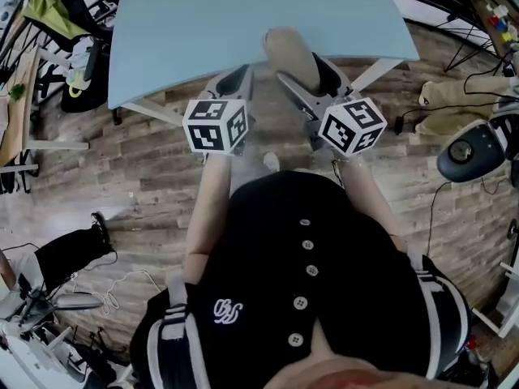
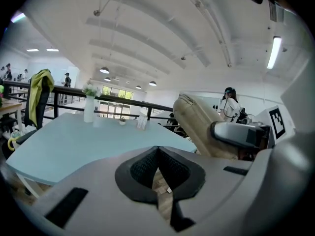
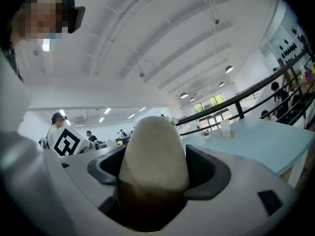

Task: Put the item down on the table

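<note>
- The right claw [image 3: 155, 170] is closed on the beige item [image 3: 153, 141]. Its two dark pads [image 3: 209, 170] press on the item's sides.
- The left claw [image 2: 157, 170] is shut too, but it holds nothing. Only a thin strip of wood floor [image 2: 161, 200] shows between its jaws.
- From the head view, the beige item [image 1: 290, 53] sticks up out of the right claw [image 1: 312, 83], over the near edge of the blue table [image 1: 203, 23]. It is up in the air and not lying on the table yet.
- The left claw [image 1: 235, 78] waits just beside it and does not touch it.
- The item looks round, smooth and puffy, and I think it is soft. From the left claw's camera it shows a seam near its top end [image 2: 189, 102], like something sewn.
- It is probably light, since one claw holds it up alone.
- It does not look like it would break, so a gentle set-down should be fine.
- The hold is low down, and the long top part stands free. It could tip over when let go, so laying it flat seems safest.
- Its skin looks a bit smooth, so it might slide if the squeeze goes loose too soon.
</note>
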`<state>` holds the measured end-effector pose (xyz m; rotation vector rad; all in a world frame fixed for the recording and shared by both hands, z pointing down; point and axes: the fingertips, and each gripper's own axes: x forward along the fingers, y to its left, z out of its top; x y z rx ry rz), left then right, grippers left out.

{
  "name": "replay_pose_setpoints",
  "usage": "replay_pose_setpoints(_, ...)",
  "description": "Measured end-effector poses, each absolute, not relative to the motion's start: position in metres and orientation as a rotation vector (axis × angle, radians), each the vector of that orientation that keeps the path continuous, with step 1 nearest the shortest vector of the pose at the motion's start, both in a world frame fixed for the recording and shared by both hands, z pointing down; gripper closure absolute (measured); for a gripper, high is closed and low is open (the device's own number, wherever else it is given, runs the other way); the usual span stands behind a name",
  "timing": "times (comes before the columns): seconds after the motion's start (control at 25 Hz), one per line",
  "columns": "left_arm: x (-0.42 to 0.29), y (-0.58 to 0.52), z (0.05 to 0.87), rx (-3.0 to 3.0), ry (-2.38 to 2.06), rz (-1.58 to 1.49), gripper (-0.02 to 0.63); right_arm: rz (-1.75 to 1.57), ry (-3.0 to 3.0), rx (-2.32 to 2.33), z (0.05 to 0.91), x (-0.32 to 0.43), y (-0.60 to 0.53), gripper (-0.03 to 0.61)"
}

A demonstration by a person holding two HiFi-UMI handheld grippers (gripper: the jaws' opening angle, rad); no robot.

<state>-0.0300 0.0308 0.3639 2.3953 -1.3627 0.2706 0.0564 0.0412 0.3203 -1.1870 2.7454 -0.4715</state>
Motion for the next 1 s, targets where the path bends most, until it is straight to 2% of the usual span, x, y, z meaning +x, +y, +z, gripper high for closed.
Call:
replay_pose_setpoints(0.28, -0.041, -0.003, 0.352, 2.444, -1.343, 0.248, 0.606, -0.451, 2.704, -1.234, 0.313, 0.044, 0.005, 0.196)
replay_pose_setpoints(1.0, -0.079, -0.042, 0.395, 2.300, -1.370, 0.280, 0.606, -0.546, 2.772, -1.220, 0.345, 0.017, -0.050, 0.198)
